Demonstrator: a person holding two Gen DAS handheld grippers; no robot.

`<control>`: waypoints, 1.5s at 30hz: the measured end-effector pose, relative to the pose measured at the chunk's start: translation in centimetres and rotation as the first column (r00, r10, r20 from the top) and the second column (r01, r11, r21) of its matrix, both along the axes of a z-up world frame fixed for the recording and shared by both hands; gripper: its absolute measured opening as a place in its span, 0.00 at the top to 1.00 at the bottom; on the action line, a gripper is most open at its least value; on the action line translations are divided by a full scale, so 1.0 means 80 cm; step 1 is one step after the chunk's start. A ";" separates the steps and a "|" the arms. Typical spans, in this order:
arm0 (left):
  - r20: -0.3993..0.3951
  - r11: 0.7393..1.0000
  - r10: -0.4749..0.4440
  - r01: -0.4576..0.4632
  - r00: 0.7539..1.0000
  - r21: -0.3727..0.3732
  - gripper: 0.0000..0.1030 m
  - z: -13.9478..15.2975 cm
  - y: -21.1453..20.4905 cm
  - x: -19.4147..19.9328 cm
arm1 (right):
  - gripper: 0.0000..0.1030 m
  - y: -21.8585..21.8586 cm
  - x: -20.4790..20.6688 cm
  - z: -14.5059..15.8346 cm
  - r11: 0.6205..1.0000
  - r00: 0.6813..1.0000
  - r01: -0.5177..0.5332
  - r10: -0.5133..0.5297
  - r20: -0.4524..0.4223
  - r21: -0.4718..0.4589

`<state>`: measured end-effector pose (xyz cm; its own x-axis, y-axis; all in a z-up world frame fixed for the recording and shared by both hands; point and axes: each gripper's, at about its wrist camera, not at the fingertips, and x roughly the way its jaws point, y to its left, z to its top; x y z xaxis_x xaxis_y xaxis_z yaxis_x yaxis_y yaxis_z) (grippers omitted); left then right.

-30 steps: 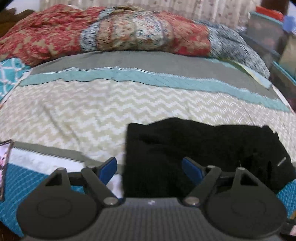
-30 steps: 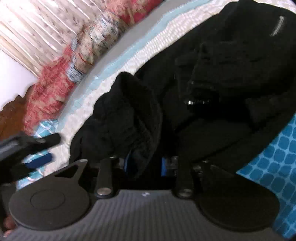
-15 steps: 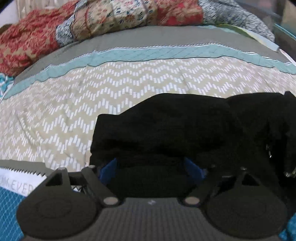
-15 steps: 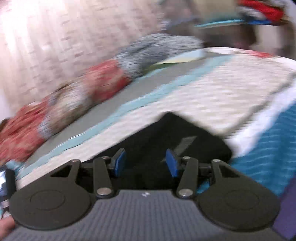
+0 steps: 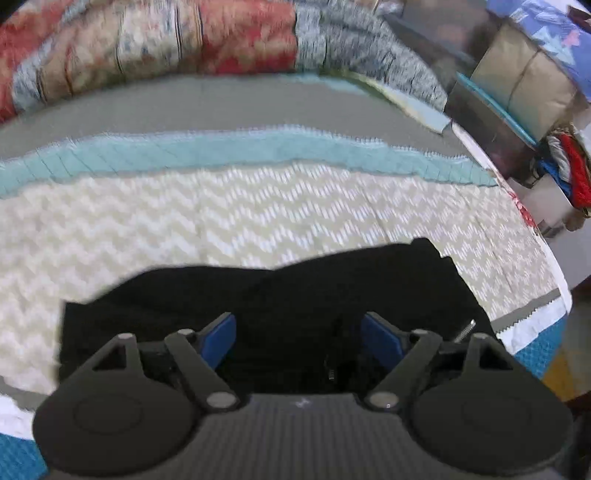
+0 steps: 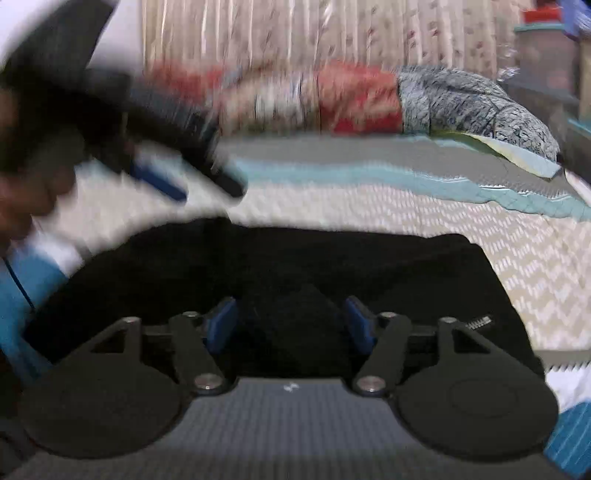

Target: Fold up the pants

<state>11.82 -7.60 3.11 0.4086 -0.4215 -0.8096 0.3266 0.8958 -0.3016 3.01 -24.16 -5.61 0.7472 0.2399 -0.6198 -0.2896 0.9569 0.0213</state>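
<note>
On the bed: folded black fabric pants (image 5: 280, 295) lie on the chevron-patterned bedspread (image 5: 184, 206).
Change: the right gripper (image 6: 291, 319), a second ago clamped on cloth, now stands wide and empty; the fold looks laid.
Left gripper (image 5: 299, 332): wide, holding nothing.
Writing: none legible.

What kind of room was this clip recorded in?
Most likely a bedroom: black pants lie on a bed with a chevron bedspread, a rolled patterned quilt along its far side, and curtains behind.
</note>
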 end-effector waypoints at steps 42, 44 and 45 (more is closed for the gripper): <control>0.006 0.999 0.024 -0.024 1.000 -0.033 0.45 0.001 -0.011 0.001 | 0.35 -0.118 -0.080 0.007 0.859 0.911 0.342 -0.403 0.091 0.381; -0.021 0.999 0.016 -0.017 1.000 -0.047 0.45 0.004 -0.016 0.003 | 0.34 -0.121 -0.065 -0.010 0.833 0.897 0.399 -0.441 0.026 0.384; -0.023 0.999 0.002 -0.003 1.000 -0.045 0.45 0.007 -0.021 0.005 | 0.34 -0.123 -0.059 -0.019 0.818 0.898 0.408 -0.440 -0.017 0.406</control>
<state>12.19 -9.30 3.68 0.3911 -0.4570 -0.7989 0.3172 0.8818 -0.3491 -1.74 -33.97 -7.11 0.8709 0.0977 -0.4817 0.1271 0.9020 0.4126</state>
